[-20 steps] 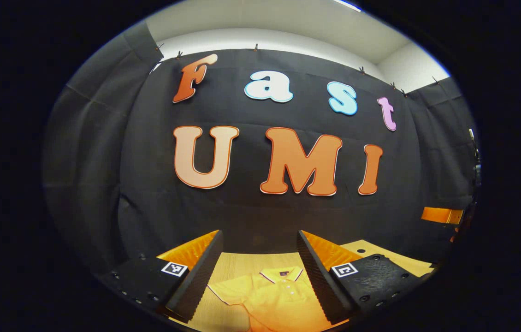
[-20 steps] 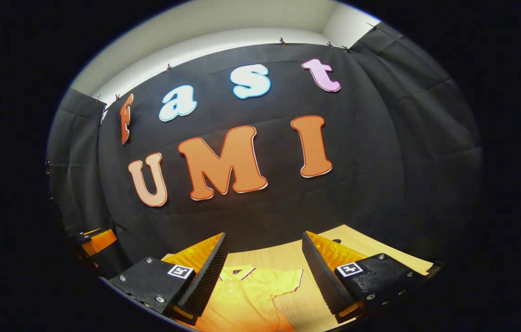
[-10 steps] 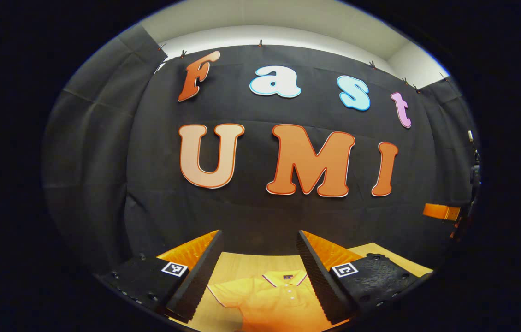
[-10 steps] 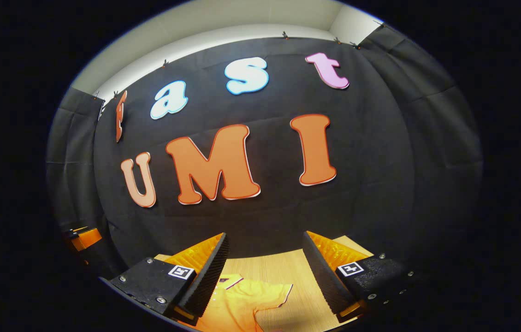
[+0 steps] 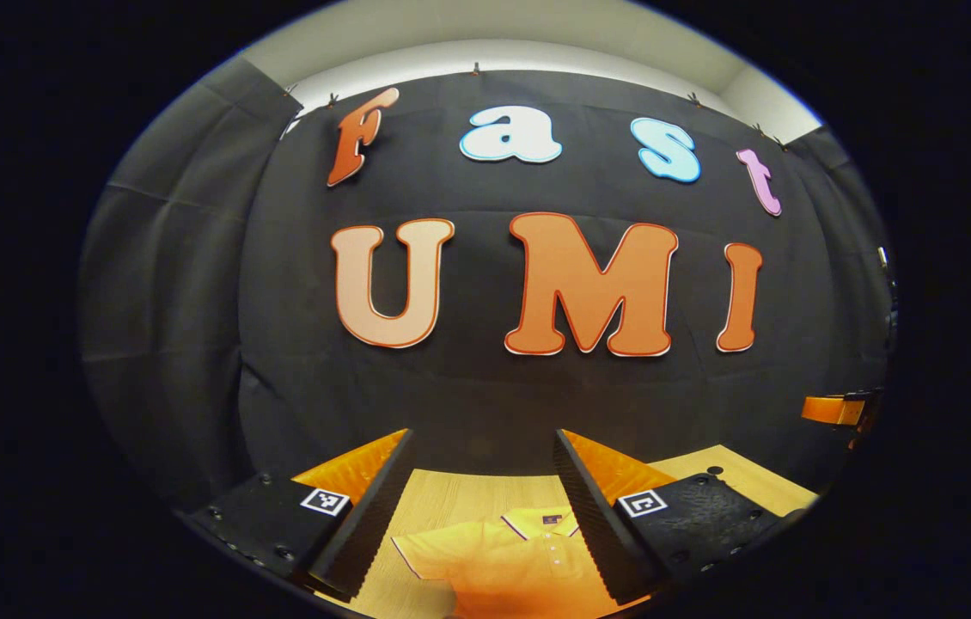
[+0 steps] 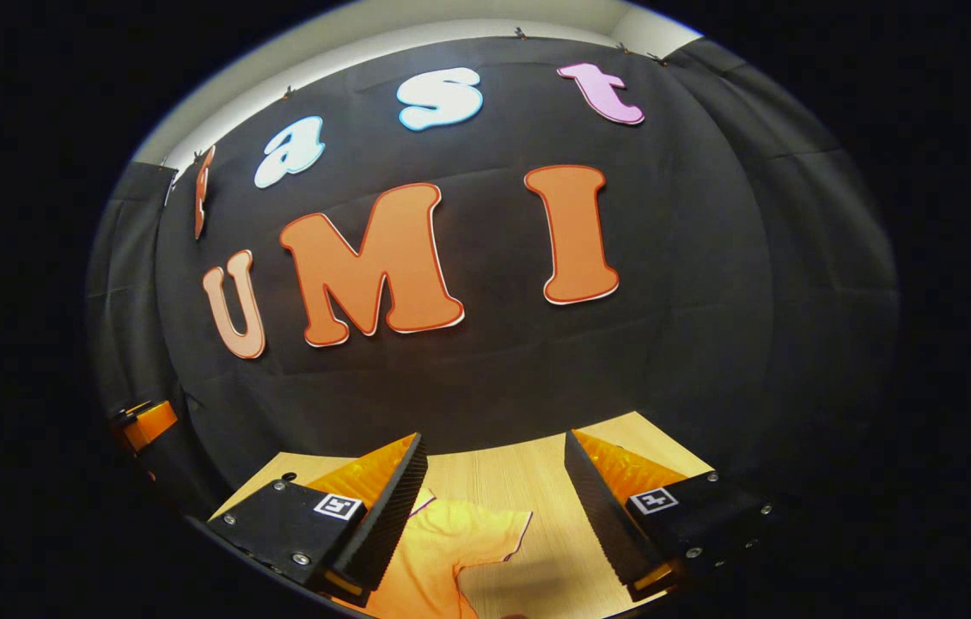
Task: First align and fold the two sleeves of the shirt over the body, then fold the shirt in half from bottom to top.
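Both my grippers, left [image 5: 481,507] and right [image 6: 494,507], hang wide open and grip nothing. The yellow shirt [image 5: 507,563] lies flat on the wooden table [image 6: 537,481], at six o'clock between the left fingers and toward seven o'clock under the right.

A yellow short-sleeved polo shirt [image 5: 507,563] lies flat and face up on a light wooden table [image 5: 451,494], its collar toward the far edge, trimmed with a thin dark and white line, with a small dark tag inside the neck and small buttons running down the placket. In the left gripper view one sleeve [image 5: 430,554] spreads out to the side, unfolded, its cuff edged with the same line. In the right gripper view the other sleeve [image 6: 494,533] also lies spread open on the wood, away from the body.
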Demonstrator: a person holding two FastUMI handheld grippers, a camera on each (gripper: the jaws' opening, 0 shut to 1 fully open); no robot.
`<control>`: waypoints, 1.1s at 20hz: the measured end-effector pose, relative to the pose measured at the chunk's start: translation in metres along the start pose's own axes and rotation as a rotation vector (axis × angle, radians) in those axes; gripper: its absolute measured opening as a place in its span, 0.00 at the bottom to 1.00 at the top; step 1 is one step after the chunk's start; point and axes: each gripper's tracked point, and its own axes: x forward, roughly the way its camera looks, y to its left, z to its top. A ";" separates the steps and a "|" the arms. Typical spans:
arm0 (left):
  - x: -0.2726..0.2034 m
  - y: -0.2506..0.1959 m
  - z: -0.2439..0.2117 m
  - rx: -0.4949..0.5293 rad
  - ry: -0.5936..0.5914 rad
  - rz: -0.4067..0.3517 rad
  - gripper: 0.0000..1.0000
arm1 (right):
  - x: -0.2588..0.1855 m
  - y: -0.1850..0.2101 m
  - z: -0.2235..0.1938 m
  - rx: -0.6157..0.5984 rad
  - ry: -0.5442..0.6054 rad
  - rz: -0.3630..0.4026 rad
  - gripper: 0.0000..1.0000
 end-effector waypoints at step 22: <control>0.022 0.102 -0.047 -0.028 0.091 0.051 0.98 | 0.155 -0.025 -0.210 0.269 0.818 -0.171 0.98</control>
